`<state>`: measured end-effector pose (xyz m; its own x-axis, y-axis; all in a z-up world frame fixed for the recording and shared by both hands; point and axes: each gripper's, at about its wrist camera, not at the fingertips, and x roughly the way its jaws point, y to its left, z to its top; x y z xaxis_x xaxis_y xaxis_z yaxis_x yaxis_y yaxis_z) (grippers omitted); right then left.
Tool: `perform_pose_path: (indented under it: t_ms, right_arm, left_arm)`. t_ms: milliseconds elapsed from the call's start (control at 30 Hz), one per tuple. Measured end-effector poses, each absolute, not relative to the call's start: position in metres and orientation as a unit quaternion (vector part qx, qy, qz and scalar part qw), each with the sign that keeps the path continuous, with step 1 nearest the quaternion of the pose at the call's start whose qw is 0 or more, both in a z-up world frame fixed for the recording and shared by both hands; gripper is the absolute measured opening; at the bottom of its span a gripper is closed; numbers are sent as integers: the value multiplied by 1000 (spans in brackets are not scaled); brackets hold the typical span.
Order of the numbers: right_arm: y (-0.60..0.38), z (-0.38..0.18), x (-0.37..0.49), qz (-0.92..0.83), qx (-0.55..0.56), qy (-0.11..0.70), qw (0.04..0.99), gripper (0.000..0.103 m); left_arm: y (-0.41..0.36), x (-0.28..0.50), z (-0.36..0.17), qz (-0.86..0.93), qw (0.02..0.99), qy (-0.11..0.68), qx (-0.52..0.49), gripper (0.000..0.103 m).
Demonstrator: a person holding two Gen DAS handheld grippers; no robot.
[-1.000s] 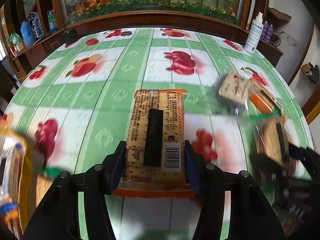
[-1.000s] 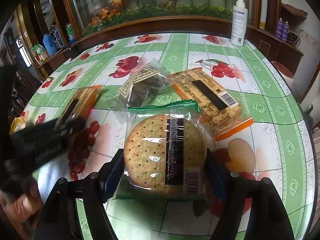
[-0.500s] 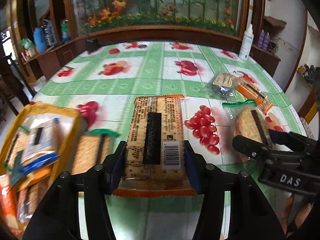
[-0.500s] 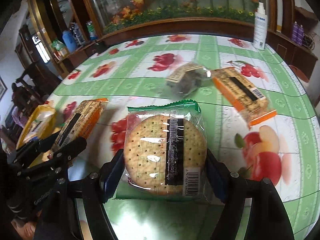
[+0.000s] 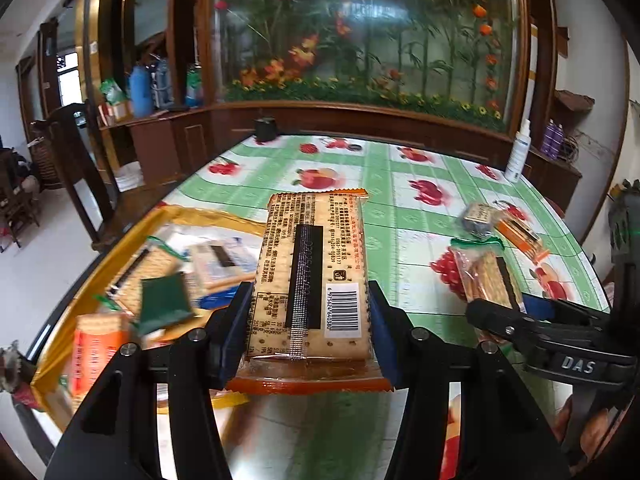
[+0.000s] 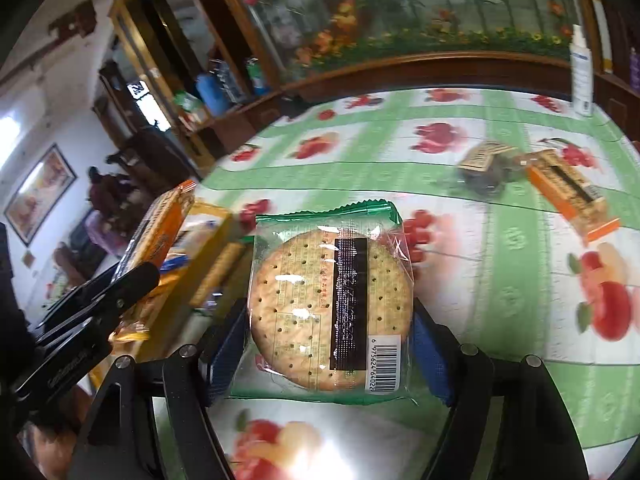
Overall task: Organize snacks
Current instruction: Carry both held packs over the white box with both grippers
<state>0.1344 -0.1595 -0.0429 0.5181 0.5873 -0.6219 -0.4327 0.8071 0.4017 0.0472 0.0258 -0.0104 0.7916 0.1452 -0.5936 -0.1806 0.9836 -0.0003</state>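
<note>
Left gripper (image 5: 308, 320): I read both blue pads pressed on the long sides of the orange-edged cracker pack (image 5: 310, 280); pack is held lifted, barcode side up, over the near table edge beside the tray.
Right gripper (image 6: 330, 344): I see it clamped on the green-edged round cracker pack (image 6: 330, 304), held above the tablecloth (image 6: 500, 264), barcode towards me.
Left view only: inside of the yellow tray (image 5: 168, 216) at the table's left edge. I count several wrapped packs in it: a green-wrapped one (image 5: 164, 300), an orange one (image 5: 100, 352), a pale pack with a dark stripe (image 5: 222, 258). Motion blur; I cannot read labels or get an exact count.
Right view only: the tray shows just as a yellow wall (image 6: 212, 248), with the left gripper and its pack in front of it; contents mostly hidden.
Both views: two loose snacks far right on the table, a clear bag with dark contents (image 5: 478, 218) (image 6: 488, 166) and, just beside it, another orange-edged pack (image 5: 520, 236) (image 6: 572, 196). I cannot tell whether they touch.
Cross-check: right gripper's pack appears edge-on in the left view (image 5: 490, 280), so its round shape is lost there.
Background: white spray bottle (image 5: 518, 156) (image 6: 581, 76) at the table's far right rim; small dark object (image 5: 266, 130) at the far edge, unidentifiable.
Cut off: tray's near corner, behind the left gripper's finger.
</note>
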Motion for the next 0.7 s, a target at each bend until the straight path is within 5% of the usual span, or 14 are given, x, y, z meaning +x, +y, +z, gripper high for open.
perform_pose_path:
  t_ms: [700]
  right_arm:
    - [-29,-16,107,422,87,384,817,77]
  left_arm:
    - [137,10,-25,169,929,314,-94,53]
